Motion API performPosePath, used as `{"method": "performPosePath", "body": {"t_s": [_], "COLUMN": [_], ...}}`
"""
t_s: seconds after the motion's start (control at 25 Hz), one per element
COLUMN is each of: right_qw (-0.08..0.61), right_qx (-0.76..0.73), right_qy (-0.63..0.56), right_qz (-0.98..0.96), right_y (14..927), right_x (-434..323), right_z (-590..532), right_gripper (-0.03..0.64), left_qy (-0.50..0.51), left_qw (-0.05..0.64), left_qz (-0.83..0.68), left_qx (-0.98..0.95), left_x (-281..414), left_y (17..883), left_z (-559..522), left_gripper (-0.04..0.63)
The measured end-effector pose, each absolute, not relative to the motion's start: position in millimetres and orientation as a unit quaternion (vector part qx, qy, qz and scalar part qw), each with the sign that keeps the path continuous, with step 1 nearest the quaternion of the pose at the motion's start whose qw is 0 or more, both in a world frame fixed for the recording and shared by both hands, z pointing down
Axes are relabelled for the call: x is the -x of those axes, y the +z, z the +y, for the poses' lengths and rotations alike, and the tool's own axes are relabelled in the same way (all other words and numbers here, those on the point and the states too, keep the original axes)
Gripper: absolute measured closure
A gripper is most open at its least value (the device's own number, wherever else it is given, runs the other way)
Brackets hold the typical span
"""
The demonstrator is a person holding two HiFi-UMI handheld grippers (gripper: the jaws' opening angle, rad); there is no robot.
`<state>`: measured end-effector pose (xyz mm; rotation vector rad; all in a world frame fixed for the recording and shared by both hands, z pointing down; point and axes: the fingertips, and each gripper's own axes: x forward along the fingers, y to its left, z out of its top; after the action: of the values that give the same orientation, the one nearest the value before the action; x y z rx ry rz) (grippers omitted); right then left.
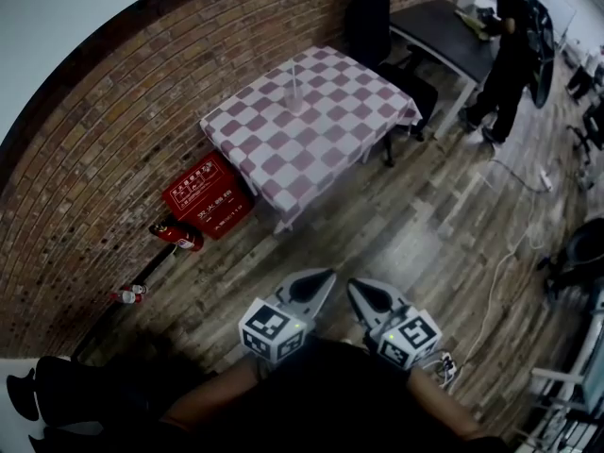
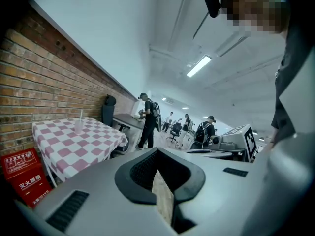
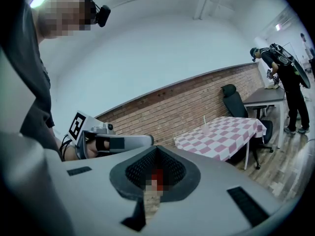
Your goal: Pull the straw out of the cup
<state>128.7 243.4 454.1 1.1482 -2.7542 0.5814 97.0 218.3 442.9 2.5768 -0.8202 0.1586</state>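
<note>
Pink-and-white checked tablecloth [image 1: 316, 135] over a table by the brick wall [image 1: 104, 149], bearing a clear cup [image 1: 293, 101] toward its wall side, straw [image 1: 293, 75] upright inside. Well apart from it, above the wooden floor [image 1: 425, 243]: left gripper [image 1: 326, 275] and right gripper [image 1: 354, 285] side by side, jaws pressed together, holding nothing. Red crate [image 1: 204, 196] beside the table.

White lettering "灭火器箱" on the red box [image 2: 19, 173]

Lit evenly by lamp [image 2: 199, 66] overhead; dark vignetted corners; strong fisheye bending of wall [image 1: 94, 187] beside bench [image 1: 321, 121]; slightly soft throughout.
</note>
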Motion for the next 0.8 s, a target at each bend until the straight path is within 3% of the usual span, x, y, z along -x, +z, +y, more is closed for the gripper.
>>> {"method": "performPosePath", "body": {"t_s": [0.8], "right_qw": [0.050], "right_qx": [-0.373], "right_qy": [0.189], "right_qz": [-0.907], "right_y": [447], "right_x": [-8], "right_z": [124], "right_gripper": [0.606], "left_qy": [0.053], "left_qw": [0.218], "left_qz": [-0.291], "left_qx": [-0.930], "left_x": [20], "left_y": [445], "left_z": [100], "left_gripper": [0.588]}}
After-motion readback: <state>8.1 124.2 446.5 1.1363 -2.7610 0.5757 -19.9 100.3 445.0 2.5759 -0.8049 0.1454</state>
